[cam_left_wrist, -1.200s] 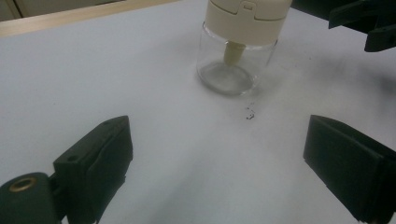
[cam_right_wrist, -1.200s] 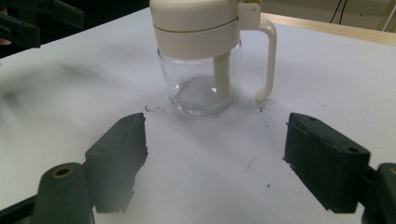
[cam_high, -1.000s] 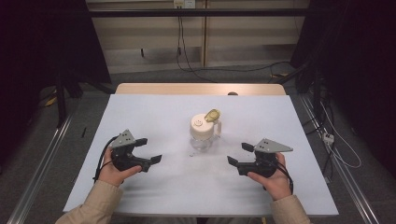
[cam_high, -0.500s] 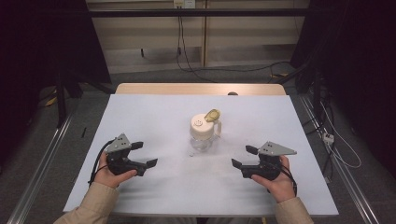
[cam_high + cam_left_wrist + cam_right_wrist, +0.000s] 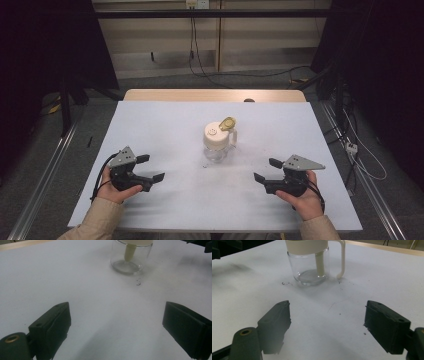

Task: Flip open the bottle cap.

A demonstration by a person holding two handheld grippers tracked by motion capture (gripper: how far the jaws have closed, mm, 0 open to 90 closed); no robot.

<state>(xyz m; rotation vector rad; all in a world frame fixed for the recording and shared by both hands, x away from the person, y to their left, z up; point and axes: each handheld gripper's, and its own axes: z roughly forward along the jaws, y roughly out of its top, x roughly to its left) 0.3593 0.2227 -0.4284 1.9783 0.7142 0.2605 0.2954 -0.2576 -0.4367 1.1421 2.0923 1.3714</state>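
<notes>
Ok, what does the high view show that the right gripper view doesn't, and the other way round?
High view: the person's left hand and right hand, the yellow cap at the edge of the lid, and cables on the floor.
Right gripper view: the cream tube running down inside the glass, the handle's hooked end, and dark specks beside the jar.
Both: the jar, the white table, and the right claw, its jaws open with nothing between them.
</notes>
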